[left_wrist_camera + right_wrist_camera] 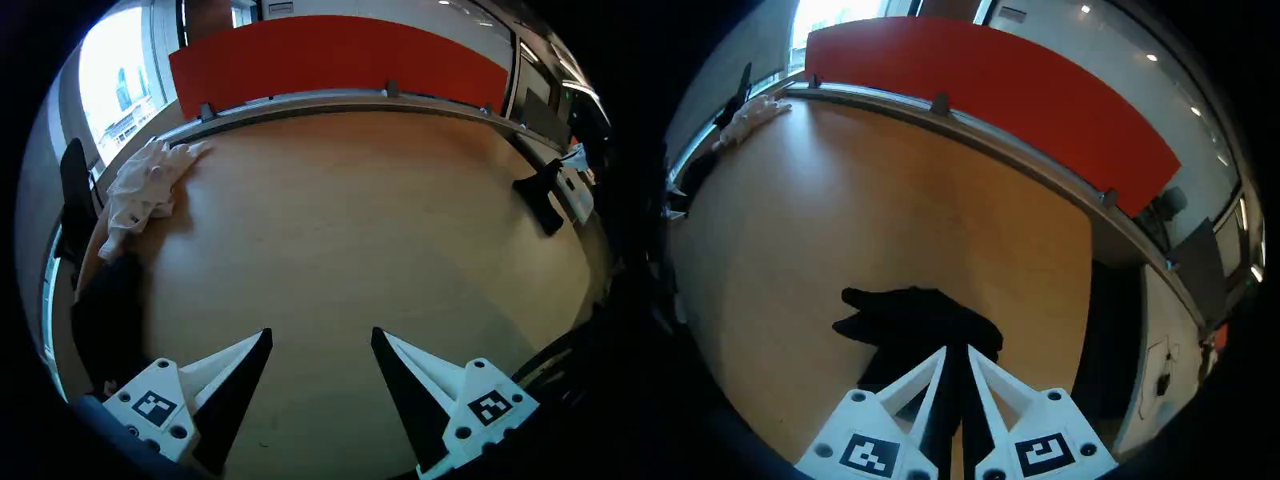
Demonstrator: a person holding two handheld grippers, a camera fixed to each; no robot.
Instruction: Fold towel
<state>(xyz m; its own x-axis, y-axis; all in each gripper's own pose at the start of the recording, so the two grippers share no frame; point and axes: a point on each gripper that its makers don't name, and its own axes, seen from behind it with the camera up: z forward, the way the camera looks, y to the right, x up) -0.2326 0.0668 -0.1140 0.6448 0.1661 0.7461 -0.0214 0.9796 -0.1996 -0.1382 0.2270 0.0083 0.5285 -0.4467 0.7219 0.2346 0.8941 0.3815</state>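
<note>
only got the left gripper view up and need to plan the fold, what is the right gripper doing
observer: the right gripper has its fingers almost together, with a black cloth caught between the tips.
operator: is that cloth spread flat
observer: no, it lies bunched on the wooden table, reaching just past the tips and off to their left.
operator: how far is the towel from there
observer: in that view the white towel is crumpled at the table's far left corner, near the end of the red divider and well apart from the black cloth.
</note>
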